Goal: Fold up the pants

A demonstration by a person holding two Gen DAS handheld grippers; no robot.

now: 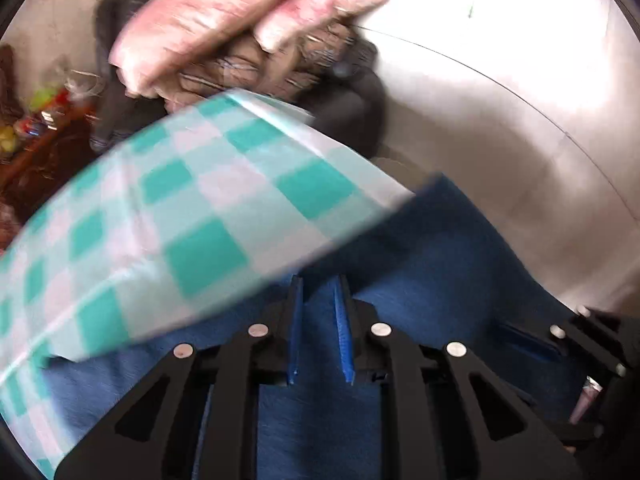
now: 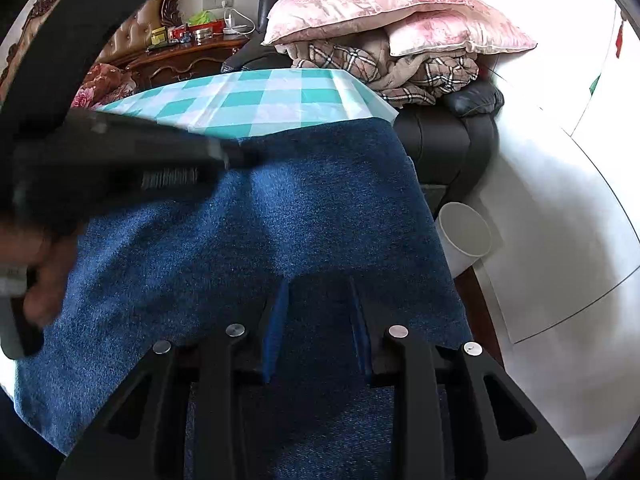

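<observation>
- Pants (image 2: 288,208): blue denim, spread flat over the near part of the checked tablecloth (image 2: 276,98); their far edge lies across the cloth, and their right edge runs down the cloth's right side, above the white bin (image 2: 466,236) on the floor.
- Right gripper (image 2: 320,320): fingers close together but not fully shut, with a fold of the pants between the blue pads (image 2: 276,324); the pads appear to pinch the denim near the pants' near edge.
- Left gripper (image 1: 320,320): fingers drawn to a narrow gap, blue pads (image 1: 343,332) on either side of a strip of the pants; the picture is smeared by motion, yet denim fills the gap and seems gripped.
- Left gripper in the right wrist view (image 2: 120,168): a dark, blurred body over the pants' far left part, with a hand (image 2: 44,272) on its handle at the pants' left edge.
- Tablecloth: teal and white squares, showing beyond the pants' far edge.
- Pink pillows (image 2: 384,12): stacked on a plaid blanket (image 2: 400,68), which rests on a dark armchair (image 2: 452,136) beyond the far right corner of the pants.
- Wooden side table (image 2: 188,56): beyond the far left of the pants, carrying small items too tiny to tell apart.
</observation>
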